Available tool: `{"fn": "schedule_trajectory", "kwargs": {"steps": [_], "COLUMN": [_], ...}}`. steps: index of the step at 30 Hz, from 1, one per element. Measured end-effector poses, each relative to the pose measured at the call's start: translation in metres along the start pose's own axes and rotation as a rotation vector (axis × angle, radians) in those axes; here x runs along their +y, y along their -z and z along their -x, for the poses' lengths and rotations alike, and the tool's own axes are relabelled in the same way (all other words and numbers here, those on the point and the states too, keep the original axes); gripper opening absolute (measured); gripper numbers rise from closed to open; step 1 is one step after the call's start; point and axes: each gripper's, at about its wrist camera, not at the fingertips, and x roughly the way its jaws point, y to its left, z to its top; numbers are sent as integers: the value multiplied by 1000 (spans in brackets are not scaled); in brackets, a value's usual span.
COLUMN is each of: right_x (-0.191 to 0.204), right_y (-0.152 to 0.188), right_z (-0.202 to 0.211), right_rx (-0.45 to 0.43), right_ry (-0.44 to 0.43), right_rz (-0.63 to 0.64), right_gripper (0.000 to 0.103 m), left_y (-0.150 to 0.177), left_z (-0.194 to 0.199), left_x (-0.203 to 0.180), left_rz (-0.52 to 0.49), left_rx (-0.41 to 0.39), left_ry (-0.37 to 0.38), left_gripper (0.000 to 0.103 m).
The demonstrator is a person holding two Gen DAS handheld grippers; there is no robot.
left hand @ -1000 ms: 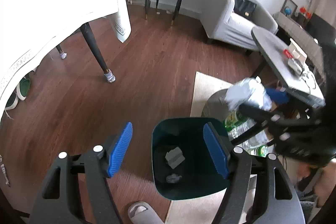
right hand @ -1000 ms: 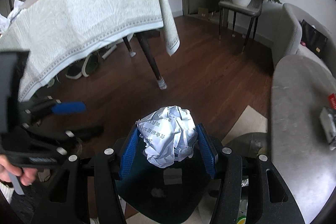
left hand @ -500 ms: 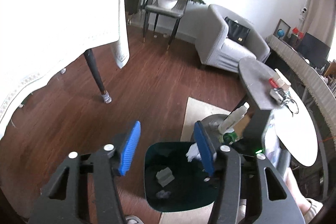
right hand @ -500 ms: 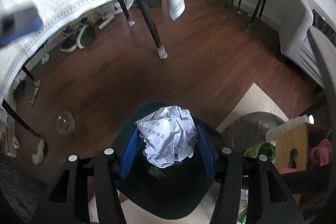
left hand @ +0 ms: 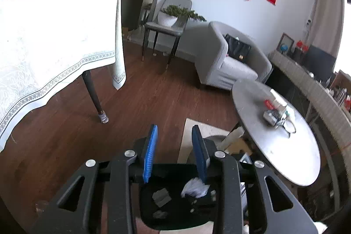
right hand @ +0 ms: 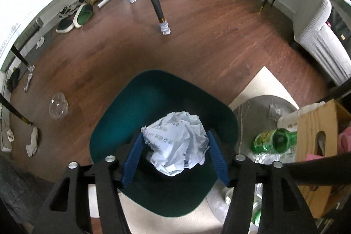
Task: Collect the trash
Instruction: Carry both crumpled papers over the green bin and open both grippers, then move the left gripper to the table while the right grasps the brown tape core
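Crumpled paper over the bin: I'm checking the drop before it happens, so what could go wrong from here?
1. The crumpled paper ball hangs near the dark green bin's front rim as the right gripper's jaws open; it may bounce out.
2. It could snag on a pad and drop late.

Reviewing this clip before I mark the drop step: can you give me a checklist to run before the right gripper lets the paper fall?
1. Crumpled paper over the bin opening: ok, it sits above the dark green interior.
2. Right gripper release: jaws are opening with the paper between them; whether the pads have let go, cannot tell.
3. Left gripper out of the drop path: ok in the right wrist view, where it does not appear; jaws closing on nothing.
4. Room in the bin: ok, only a few small scraps at the bottom.
5. Other trash left: not ok, a clear plastic cup lies on the floor.
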Motion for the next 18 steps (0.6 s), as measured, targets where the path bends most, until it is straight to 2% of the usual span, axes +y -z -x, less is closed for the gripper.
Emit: {"fn": "schedule_trajectory", "kwargs": {"steps": [9, 15, 18], "right_x": [-5, 1, 1], "right_y": [16, 15, 13], "right_z": [11, 47, 75], "right_rx": [2, -86, -157], "right_ry": [15, -35, -58], "right_rz": [18, 42, 57], "right_gripper": [68, 68, 68], "left_y": [-11, -16, -19], "left_z": [12, 13, 11], "left_x": [-24, -39, -44], "left_rz": [14, 10, 11], "left_rx": [-42, -56, -59], "left_ry": [50, 50, 47], "left_gripper": [31, 31, 31]}}
